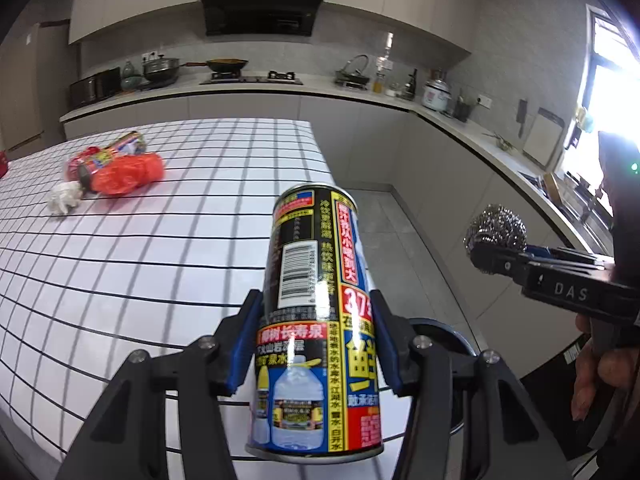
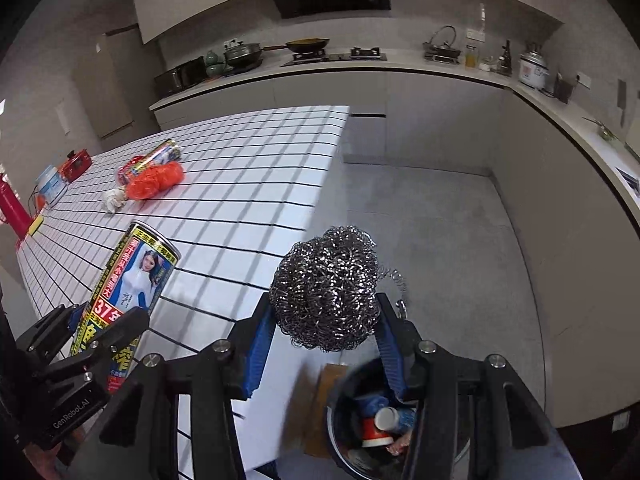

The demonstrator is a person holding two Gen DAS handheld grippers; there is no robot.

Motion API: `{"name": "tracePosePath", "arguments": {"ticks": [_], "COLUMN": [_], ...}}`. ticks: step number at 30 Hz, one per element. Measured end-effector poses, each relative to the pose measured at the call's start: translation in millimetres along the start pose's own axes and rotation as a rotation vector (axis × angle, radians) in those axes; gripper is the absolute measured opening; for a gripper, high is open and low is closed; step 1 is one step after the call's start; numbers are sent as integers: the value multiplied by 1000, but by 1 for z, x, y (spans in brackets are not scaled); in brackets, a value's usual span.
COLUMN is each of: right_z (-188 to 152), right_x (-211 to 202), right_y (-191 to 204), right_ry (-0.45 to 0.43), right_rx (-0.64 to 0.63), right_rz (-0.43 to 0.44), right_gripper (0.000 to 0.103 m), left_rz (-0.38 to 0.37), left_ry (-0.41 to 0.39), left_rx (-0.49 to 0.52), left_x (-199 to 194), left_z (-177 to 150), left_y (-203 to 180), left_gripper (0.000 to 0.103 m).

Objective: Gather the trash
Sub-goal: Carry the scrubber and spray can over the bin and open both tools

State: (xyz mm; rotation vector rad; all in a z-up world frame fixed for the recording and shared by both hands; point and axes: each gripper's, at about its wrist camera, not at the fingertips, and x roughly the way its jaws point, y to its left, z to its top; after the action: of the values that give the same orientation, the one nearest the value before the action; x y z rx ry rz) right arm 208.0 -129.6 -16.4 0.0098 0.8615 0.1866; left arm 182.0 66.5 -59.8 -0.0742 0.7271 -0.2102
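My left gripper is shut on a tall printed drink can, held upright above the table's near edge; the can also shows in the right wrist view. My right gripper is shut on a steel wool scrubber, held over a dark round trash bin that holds a paper cup and other rubbish. The scrubber also shows in the left wrist view. On the far left of the grid-patterned table lie an orange plastic bag, a red wrapper, another can and a crumpled white tissue.
The bin stands on the grey floor by the table's right edge. A kitchen counter with stove, pans and rice cooker runs along the back and right. A red container and small items sit at the table's far left.
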Motion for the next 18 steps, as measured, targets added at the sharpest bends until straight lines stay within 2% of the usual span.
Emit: {"name": "tracePosePath", "arguments": {"ticks": [9,14,18], "right_z": [-50,-77,-85], "right_x": [14,27,38], "right_y": [-86,-118,-136], "right_ry": [87,137,164], "right_rx": [95,119,131], "right_rz": [-66,-76,-69], "right_gripper": [51,51,51], "left_rz": [-64,-101,-105], "left_ry": [22,56,69], "left_rx": [77,113,123], "left_x": [19,34,39], "left_z": [-8,-21,-26], "left_y": [-74,-111,-129], "left_gripper": [53,53,53]}}
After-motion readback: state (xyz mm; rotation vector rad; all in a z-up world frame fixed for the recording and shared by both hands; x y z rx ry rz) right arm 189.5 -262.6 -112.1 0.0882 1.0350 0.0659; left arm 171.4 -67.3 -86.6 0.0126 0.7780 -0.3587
